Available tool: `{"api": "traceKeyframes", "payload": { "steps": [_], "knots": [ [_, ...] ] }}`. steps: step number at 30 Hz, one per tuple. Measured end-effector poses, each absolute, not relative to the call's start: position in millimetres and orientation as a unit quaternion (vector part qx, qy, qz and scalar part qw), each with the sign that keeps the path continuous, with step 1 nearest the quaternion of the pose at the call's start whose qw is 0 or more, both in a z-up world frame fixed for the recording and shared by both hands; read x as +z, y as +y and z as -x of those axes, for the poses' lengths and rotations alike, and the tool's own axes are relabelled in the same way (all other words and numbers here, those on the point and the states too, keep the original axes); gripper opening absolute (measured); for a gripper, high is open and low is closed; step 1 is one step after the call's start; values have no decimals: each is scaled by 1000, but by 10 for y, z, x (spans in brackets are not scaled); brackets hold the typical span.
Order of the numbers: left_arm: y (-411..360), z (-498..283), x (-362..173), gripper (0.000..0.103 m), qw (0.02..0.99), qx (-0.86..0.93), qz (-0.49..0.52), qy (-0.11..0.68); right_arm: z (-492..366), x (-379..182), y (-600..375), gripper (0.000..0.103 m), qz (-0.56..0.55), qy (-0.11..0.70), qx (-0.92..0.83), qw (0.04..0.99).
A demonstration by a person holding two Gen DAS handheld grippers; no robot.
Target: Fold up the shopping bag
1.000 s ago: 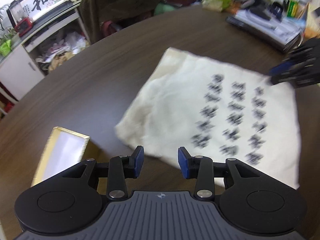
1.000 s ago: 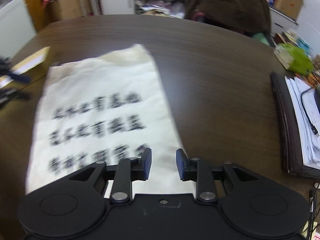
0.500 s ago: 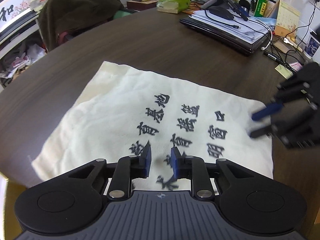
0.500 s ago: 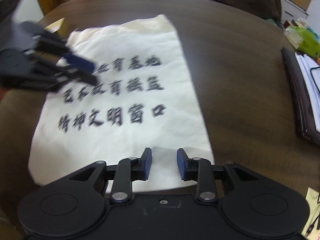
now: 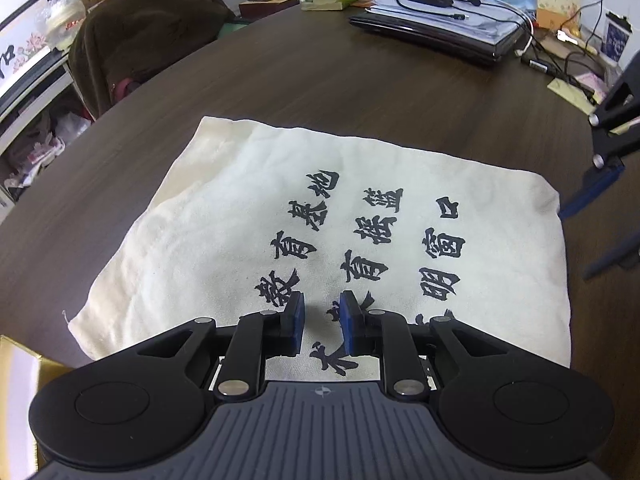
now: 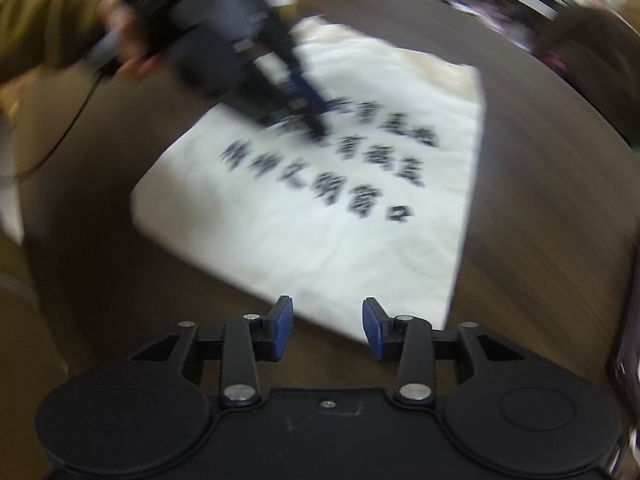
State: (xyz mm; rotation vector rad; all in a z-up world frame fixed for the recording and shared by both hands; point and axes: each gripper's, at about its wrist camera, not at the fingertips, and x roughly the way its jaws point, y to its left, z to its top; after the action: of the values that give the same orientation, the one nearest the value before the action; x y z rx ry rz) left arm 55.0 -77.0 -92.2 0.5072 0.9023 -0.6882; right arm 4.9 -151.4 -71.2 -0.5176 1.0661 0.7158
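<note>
dark brown wood grain is seen over the whole round surface [image 5: 360, 80], on which everything is carried. cream cloth makes the shopping bag [image 5: 224, 240], which is laid flat near the middle of the surface, with three rows of black printed characters [image 5: 360, 240] facing up. in the right wrist view the same bag [image 6: 360, 248] is shown blurred, with one corner lying close in front of the right gripper. a chair covered by a brown cloth [image 5: 144, 28] is placed behind the far edge of the surface. a stack of papers on a black laptop [image 5: 440, 28] is kept at the far right side, well apart from the bag. a gold-edged box [image 5: 20, 364] is seen at the near left corner, just beside the bag.

the left gripper [image 5: 321, 324] is held low over the near edge of the bag, above the printed characters, and its jaws are kept narrow with only a small gap; no cloth is seen held between them. the right gripper [image 6: 327, 330] is kept over the bare surface just before the bag's corner, and its jaws are set wide apart, with nothing between them. in the right wrist view the left gripper [image 6: 316, 116] is seen blurred above the bag, held by a hand [image 6: 120, 36] in an olive sleeve [image 6: 44, 20].
</note>
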Motion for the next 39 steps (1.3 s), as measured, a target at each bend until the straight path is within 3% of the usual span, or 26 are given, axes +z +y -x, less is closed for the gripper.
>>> {"api": "traceKeyframes", "payload": {
  "steps": [10, 13, 15, 24, 31, 34, 36, 39],
  "knots": [
    [-746, -513, -847, 21, 810, -310, -250, 430, 78, -832, -1124, 34, 308, 431, 406, 744],
    [-709, -342, -767, 21, 801, -343, -248, 425, 91, -808, -1177, 22, 298, 428, 419, 744],
    [-683, -179, -686, 27, 790, -377, -243, 418, 33, -766, -1201, 13, 281, 433, 423, 744],
    [-875, 668, -599, 54, 770, -426, -359, 312, -201, -528, -1207, 3, 234, 441, 436, 749],
    [-898, 800, -577, 54, 768, -430, -370, 298, -119, -524, -1034, 3, 273, 429, 441, 739],
    [-830, 775, -587, 54, 769, -424, -363, 311, -67, -588, -984, 9, 276, 435, 455, 727],
    [-784, 758, -595, 54, 770, -421, -358, 320, -13, -649, -951, 25, 280, 433, 462, 722],
    [-715, 733, -605, 54, 770, -415, -350, 334, 28, -763, -919, 29, 300, 428, 461, 717]
  ]
}}
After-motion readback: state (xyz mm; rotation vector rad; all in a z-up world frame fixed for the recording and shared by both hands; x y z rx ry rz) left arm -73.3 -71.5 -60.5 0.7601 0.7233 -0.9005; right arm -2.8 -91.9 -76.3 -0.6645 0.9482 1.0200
